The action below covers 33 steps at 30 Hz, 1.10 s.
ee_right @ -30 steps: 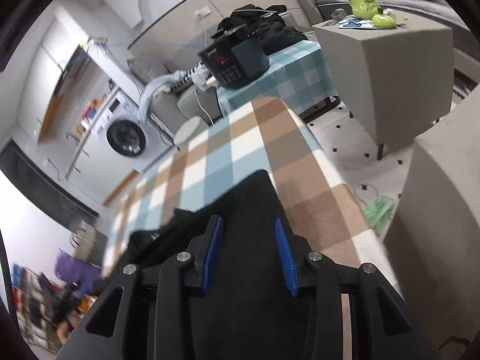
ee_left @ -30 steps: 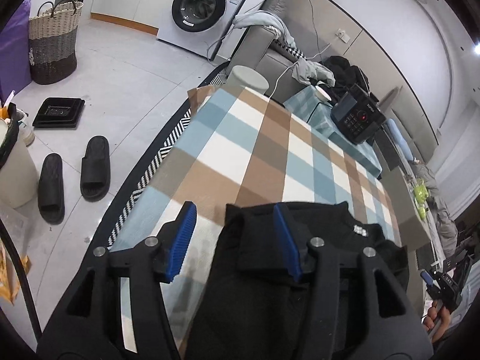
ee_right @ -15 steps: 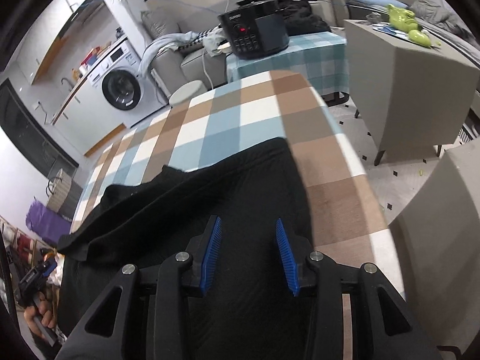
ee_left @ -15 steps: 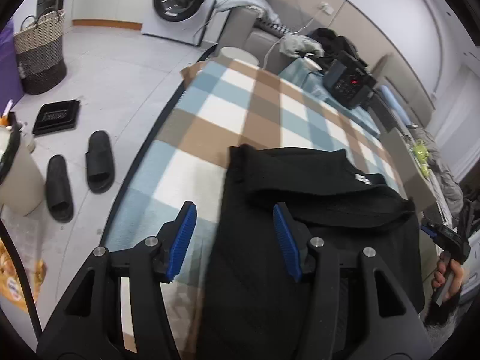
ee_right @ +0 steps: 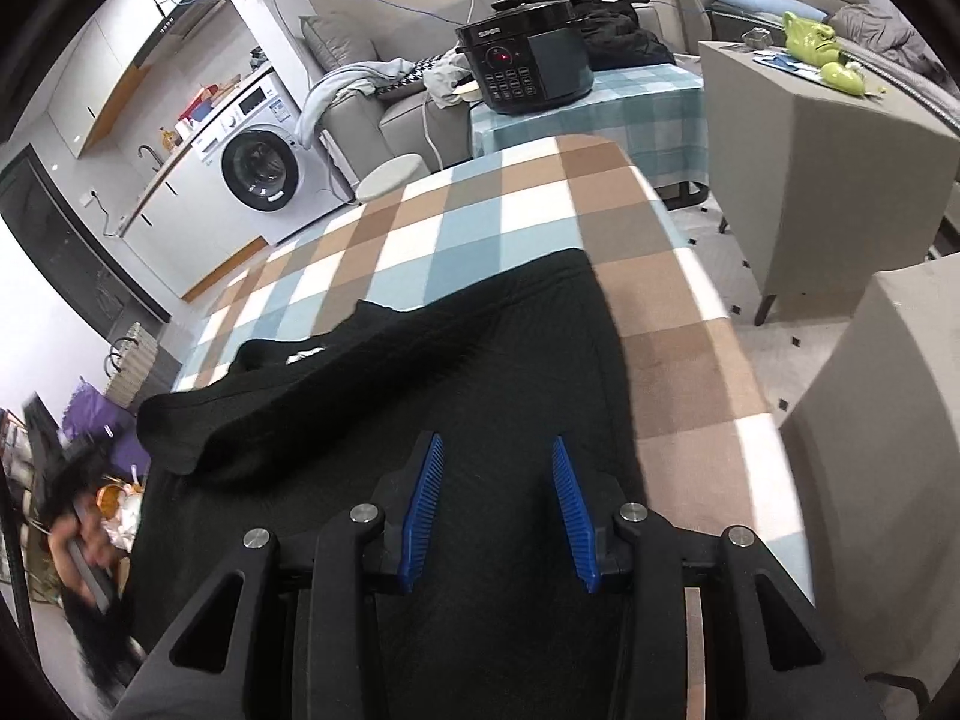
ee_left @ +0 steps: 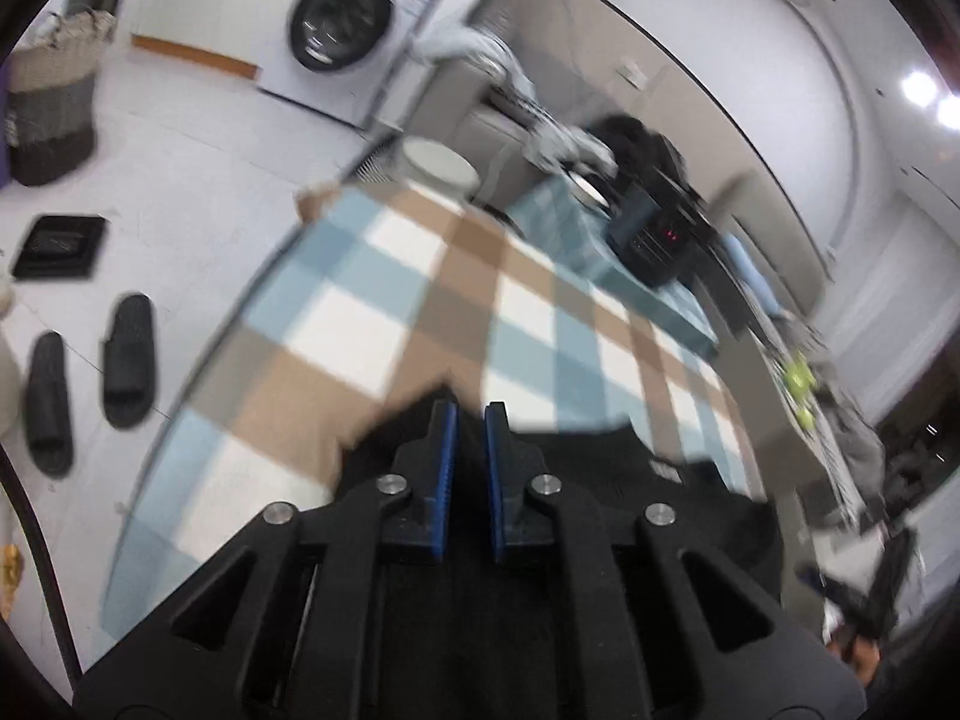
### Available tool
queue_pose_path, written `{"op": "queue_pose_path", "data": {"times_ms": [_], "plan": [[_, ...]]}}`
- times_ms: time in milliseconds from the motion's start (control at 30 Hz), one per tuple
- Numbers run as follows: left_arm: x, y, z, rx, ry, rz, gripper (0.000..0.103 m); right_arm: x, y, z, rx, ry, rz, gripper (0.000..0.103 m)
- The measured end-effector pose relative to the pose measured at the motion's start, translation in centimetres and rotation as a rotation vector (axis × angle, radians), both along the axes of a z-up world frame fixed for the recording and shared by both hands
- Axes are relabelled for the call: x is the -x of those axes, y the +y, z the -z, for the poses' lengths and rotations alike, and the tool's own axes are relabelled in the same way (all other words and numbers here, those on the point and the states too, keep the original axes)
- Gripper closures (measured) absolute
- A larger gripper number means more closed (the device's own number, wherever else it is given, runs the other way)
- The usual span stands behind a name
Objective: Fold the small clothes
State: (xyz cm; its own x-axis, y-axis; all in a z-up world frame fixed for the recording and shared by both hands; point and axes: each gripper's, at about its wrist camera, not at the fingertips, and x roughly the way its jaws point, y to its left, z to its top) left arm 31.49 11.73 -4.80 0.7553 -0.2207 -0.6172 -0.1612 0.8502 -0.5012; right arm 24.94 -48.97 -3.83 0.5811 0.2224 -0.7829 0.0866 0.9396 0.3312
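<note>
A black garment (ee_right: pixel 456 372) lies spread on the checked blue, brown and white tablecloth (ee_right: pixel 480 222), one part folded over toward the left. My right gripper (ee_right: pixel 498 480) is open, its blue pads just above the garment's near part. In the left wrist view my left gripper (ee_left: pixel 471 420) is shut, its blue pads nearly together on a raised peak of the black garment (ee_left: pixel 600 468). That view is motion-blurred.
A black cooker (ee_right: pixel 522 66) stands on a small checked table behind. A grey side table (ee_right: pixel 810 150) stands to the right. A washing machine (ee_left: pixel 348 30), slippers (ee_left: pixel 126 360) and a woven basket (ee_left: pixel 48 108) are on the floor to the left.
My left gripper has closed from wide open onto the garment's edge and lifted it. My right gripper stays open over the garment, which has been spread wider.
</note>
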Motion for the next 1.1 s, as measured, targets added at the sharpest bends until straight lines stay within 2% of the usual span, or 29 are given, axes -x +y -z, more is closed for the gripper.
{"op": "queue_pose_path", "data": {"times_ms": [67, 133, 167, 333, 567, 667, 700, 767, 800, 933, 1000, 1100], "plan": [[-0.7, 0.8, -0.3, 0.002, 0.018, -0.052, 0.087, 0.0, -0.4, 0.1, 0.005, 0.005, 0.007, 0.064], [-0.9, 1.4, -0.1, 0.029, 0.039, -0.064, 0.056, 0.1, -0.9, 0.1, 0.013, 0.008, 0.016, 0.064], [-0.7, 1.7, 0.1, 0.037, 0.035, -0.076, 0.054, 0.0, -1.0, 0.2, 0.015, 0.011, 0.016, 0.064], [0.2, 1.9, 0.9, -0.016, 0.060, -0.057, 0.054, -0.6, -0.1, 0.2, 0.017, 0.010, -0.008, 0.064], [2.0, 0.6, 1.4, -0.063, 0.091, -0.018, 0.054, -1.7, 6.4, -2.0, 0.015, -0.029, -0.180, 0.063], [3.3, -0.3, 1.4, -0.081, 0.099, 0.007, 0.054, -2.2, 10.0, -3.2, 0.060, -0.068, -0.283, 0.056], [3.7, -0.6, 1.4, -0.085, 0.102, 0.018, 0.053, -2.5, 11.1, -3.6, 0.083, -0.081, -0.323, 0.050], [4.8, -1.4, 1.3, -0.102, 0.111, 0.053, 0.050, -3.1, 13.3, -4.0, 0.145, -0.099, -0.407, 0.044], [5.3, -1.8, 1.2, -0.113, 0.112, 0.071, 0.046, -3.4, 14.2, -4.0, 0.171, -0.098, -0.452, 0.040], [7.5, -3.2, 0.7, -0.168, 0.102, 0.112, 0.028, -4.9, 17.0, -3.0, 0.237, -0.073, -0.606, 0.035], [8.5, -3.6, 0.4, -0.171, 0.093, 0.129, 0.027, -5.8, 18.4, -1.9, 0.273, -0.058, -0.675, 0.034], [9.5, -3.6, 0.3, -0.162, 0.095, 0.133, 0.027, -6.9, 19.1, -0.2, 0.305, -0.041, -0.719, 0.034]]}}
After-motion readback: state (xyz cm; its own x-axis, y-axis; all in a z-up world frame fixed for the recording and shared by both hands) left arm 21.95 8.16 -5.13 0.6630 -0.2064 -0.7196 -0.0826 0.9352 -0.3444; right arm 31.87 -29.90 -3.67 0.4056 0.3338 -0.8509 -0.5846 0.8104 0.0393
